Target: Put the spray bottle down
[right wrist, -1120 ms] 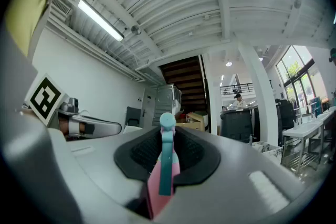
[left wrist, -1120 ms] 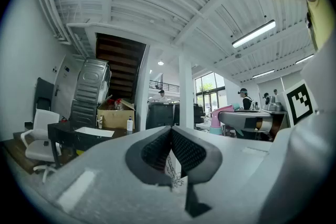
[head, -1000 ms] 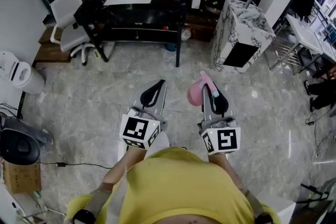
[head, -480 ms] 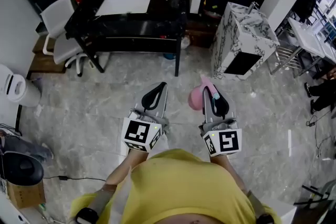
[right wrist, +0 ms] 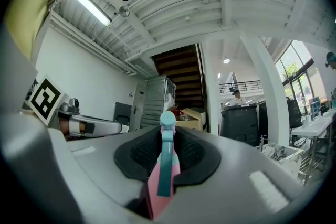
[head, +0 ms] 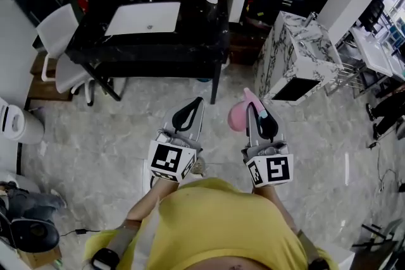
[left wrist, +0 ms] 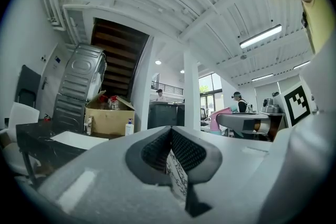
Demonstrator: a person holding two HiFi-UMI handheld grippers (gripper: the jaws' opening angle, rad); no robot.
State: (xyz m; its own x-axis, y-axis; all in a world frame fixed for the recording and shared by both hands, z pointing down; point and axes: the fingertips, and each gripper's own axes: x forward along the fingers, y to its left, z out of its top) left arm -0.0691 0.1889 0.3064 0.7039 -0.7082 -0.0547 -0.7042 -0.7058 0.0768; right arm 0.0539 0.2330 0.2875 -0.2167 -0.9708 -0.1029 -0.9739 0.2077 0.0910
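Spray bottle point(head: 239, 114) is hanging just right of the left gripper point(head: 195, 103), whose fingers are pressing together on nothing. The right gripper point(head: 257, 108) is clamping it between its fingers (nozzle pointing forward), facing the black worktop's point(head: 202, 35) near edge, well apart.

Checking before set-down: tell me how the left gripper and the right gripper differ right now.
The right gripper clamps a pink spray bottle; the left gripper holds nothing. The right gripper's fingers are parted by the bottle; the left gripper's fingers meet. Both point forward, side by side.
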